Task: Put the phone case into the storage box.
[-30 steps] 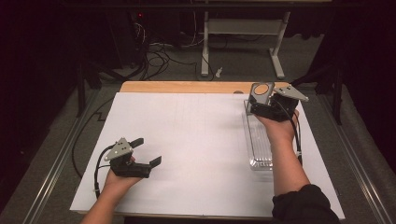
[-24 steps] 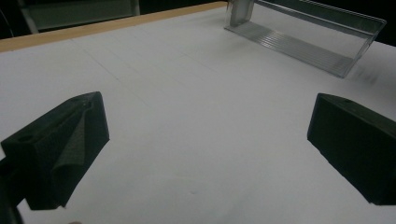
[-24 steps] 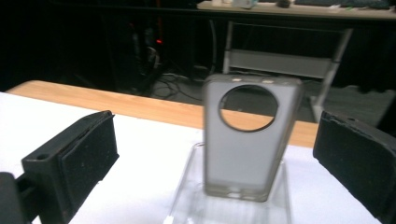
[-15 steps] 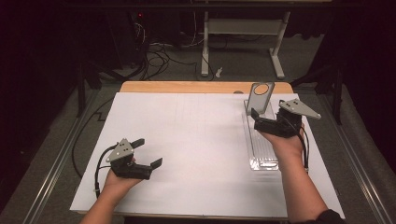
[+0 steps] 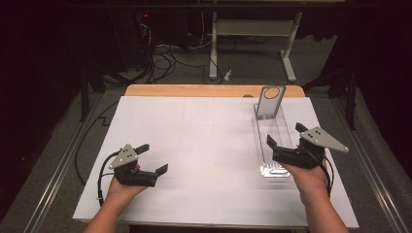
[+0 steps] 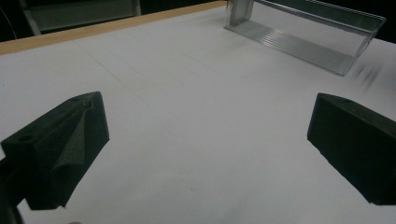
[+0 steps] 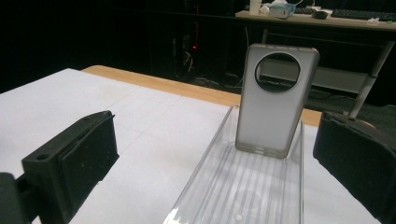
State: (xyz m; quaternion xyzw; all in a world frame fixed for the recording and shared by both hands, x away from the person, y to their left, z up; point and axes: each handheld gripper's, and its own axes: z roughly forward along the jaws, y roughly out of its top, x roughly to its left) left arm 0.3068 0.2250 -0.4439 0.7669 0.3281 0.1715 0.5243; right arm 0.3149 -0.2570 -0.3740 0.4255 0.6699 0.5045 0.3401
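1. The table (image 5: 145,91) in front of you has a light wooden top, and a large white sheet (image 5: 194,145) covers nearly all of it, leaving a strip of wood bare along the far edge.
2. Beyond the table, on the dark floor, you have a white desk frame (image 5: 252,29) and a tangle of cables (image 5: 165,53); both stand well apart from anything you are handling.
3. A long clear plastic tray (image 5: 270,145) lies on the sheet on your right side, running away from you. In the right gripper view its ribbed floor (image 7: 247,186) stretches straight ahead between your jaws.
4. Your right gripper (image 5: 286,141) hovers at the near end of that tray, jaws spread wide with nothing between them. The near end of the tray sits partly under your hand, so you cannot tell whether the gripper touches it.
5. Your left gripper (image 5: 154,159) sits low over the bare sheet on your left, well apart from the tray, its jaws likewise wide apart and empty.
6. A translucent grey phone case (image 5: 270,102) stands upright at the tray's far end, leaning slightly back, with a round camera cutout (image 7: 277,72) near its top. Nothing stands between it and your right gripper except the open tray.
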